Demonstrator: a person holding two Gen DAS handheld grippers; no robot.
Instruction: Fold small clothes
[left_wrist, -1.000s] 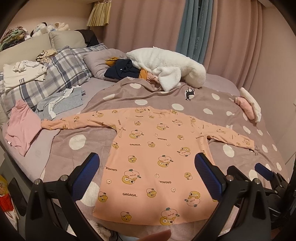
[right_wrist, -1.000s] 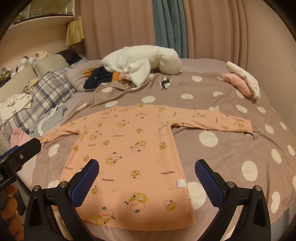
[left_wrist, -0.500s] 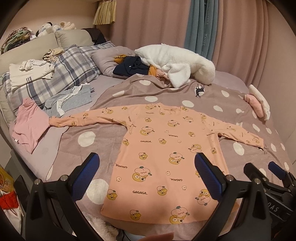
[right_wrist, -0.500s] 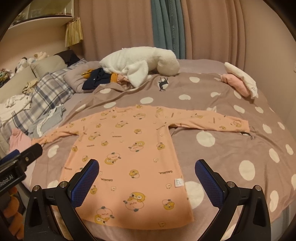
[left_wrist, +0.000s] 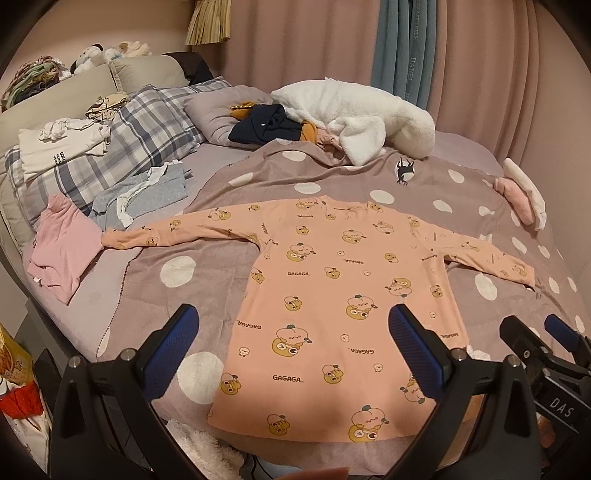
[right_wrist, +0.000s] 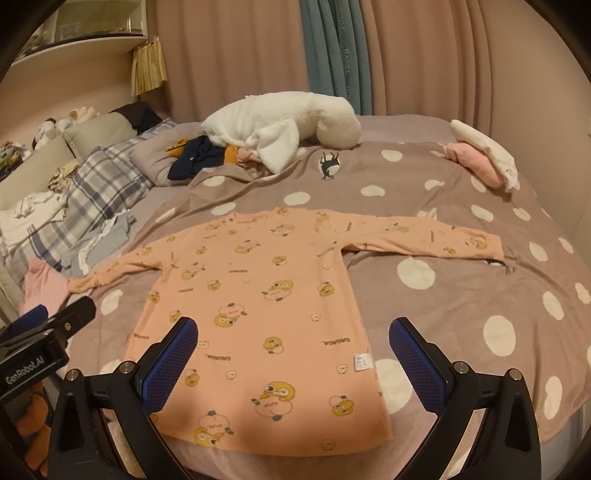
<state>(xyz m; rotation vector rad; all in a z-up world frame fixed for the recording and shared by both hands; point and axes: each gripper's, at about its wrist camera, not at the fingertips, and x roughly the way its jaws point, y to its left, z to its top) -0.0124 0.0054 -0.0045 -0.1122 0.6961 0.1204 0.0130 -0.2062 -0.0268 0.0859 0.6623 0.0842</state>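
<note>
An orange long-sleeved child's shirt (left_wrist: 332, 295) with cartoon prints lies flat, sleeves spread, on a brown polka-dot blanket (left_wrist: 207, 266). It also shows in the right wrist view (right_wrist: 258, 302). My left gripper (left_wrist: 291, 354) is open and empty, hovering above the shirt's hem near the bed's front edge. My right gripper (right_wrist: 291, 358) is open and empty too, above the hem's right half. The right gripper also shows at the left view's right edge (left_wrist: 543, 347), the left gripper at the right view's left edge (right_wrist: 44, 332).
A pink garment (left_wrist: 62, 247) and grey clothes (left_wrist: 144, 195) lie to the left by plaid pillows (left_wrist: 129, 147). A white fleece (left_wrist: 354, 114) and dark clothes (left_wrist: 266, 125) sit at the back. A folded pink-and-white pile (left_wrist: 521, 192) lies at the right.
Both grippers have drawn back slightly and shifted left, so the shirt sits further right in the left view. The jaws stay open. The shirt has not moved.
</note>
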